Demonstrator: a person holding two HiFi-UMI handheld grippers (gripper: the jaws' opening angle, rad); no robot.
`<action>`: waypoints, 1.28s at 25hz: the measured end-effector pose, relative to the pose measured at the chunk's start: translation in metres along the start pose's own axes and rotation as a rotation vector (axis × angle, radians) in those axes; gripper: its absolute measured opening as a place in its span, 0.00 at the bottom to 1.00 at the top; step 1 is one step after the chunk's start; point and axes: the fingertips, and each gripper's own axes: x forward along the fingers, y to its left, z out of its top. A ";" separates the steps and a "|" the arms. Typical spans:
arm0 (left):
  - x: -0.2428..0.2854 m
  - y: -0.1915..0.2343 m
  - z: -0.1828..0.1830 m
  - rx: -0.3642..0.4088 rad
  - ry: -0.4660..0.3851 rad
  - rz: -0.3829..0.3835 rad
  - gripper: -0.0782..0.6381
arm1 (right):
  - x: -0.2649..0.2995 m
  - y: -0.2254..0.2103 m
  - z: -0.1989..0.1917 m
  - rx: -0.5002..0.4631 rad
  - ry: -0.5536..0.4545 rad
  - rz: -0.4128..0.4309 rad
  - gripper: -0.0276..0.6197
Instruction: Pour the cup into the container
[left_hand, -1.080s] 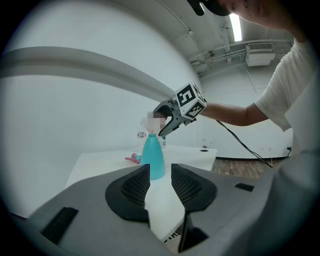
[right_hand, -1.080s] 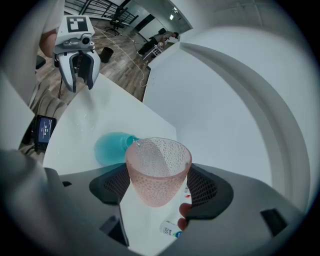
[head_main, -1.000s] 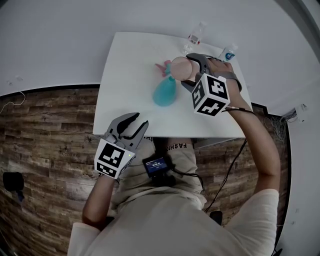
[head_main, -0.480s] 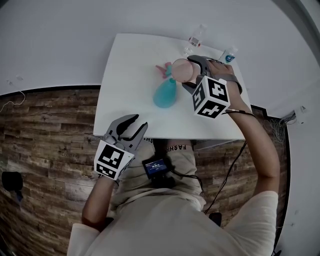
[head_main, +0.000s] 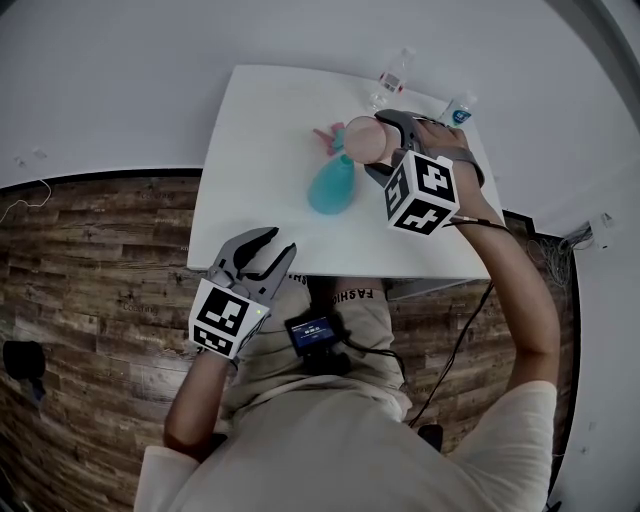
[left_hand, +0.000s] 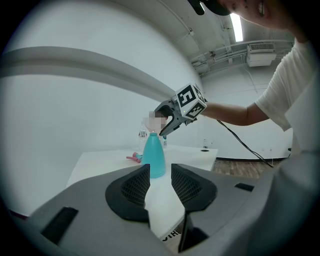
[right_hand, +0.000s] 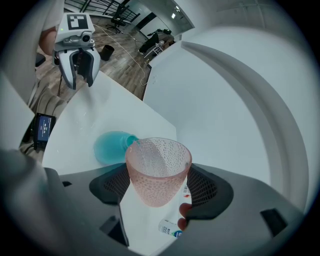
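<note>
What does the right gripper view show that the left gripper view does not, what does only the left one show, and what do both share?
Only the right gripper view: the pink dimpled cup clamped in the right gripper, its rim near the container's neck. Only the left gripper view: a pink object lying on the table, and the marker cube on the right gripper. Both: the teal container on the white table.

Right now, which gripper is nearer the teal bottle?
Right. The right gripper holds the pink cup tipped at the teal bottle's mouth; the left gripper hangs open at the table's near edge, well short of the bottle.
</note>
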 end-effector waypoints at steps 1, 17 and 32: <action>0.000 0.000 0.000 0.002 0.001 0.000 0.31 | 0.000 0.000 0.000 -0.002 0.000 0.001 0.60; 0.002 0.002 0.006 0.008 -0.008 -0.003 0.31 | 0.000 0.000 0.001 -0.020 0.010 0.000 0.60; 0.007 -0.007 0.007 0.013 -0.022 -0.016 0.31 | -0.005 -0.001 0.001 -0.042 0.014 -0.016 0.60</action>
